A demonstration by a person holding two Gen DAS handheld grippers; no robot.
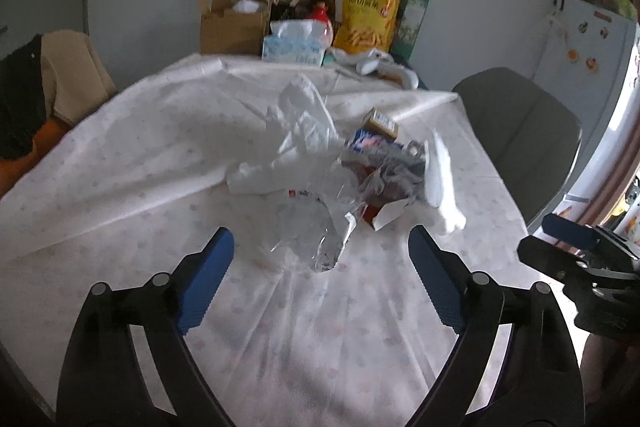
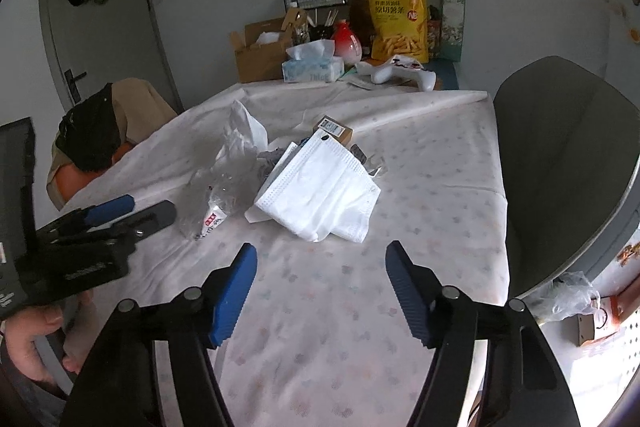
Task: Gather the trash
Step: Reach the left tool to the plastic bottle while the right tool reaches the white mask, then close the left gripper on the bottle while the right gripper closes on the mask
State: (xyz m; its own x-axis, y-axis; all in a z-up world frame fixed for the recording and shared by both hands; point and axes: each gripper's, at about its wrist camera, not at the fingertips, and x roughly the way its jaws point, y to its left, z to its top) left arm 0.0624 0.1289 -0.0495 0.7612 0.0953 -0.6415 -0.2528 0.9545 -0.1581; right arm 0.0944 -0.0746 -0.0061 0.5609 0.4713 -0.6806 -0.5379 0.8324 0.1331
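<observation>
White patterned cloth covers the worktop (image 2: 420,211), with a grey chair (image 2: 568,163) at its right and household clutter along the far wall. The trash sits in one loose heap at mid-worktop: one white face mask (image 2: 320,195) on the right side of the heap, one crinkled clear wrapper (image 1: 316,227) at its near left, one white plastic bag (image 1: 300,123) behind that, and one small tan box (image 2: 334,129) at the far edge (a few smaller scraps among them are too jumbled to count). Both tools hover short of the heap, nothing picked up, so collecting looks barely begun. The left gripper (image 1: 320,283) has its jaws wide and empty, lined up on the wrapper; the right gripper (image 2: 320,287) likewise has jaws wide and empty, facing the mask. Next, I judge, each must advance and close on thin, slippery material, pinching a raised fold rather than the cloth beneath.
</observation>
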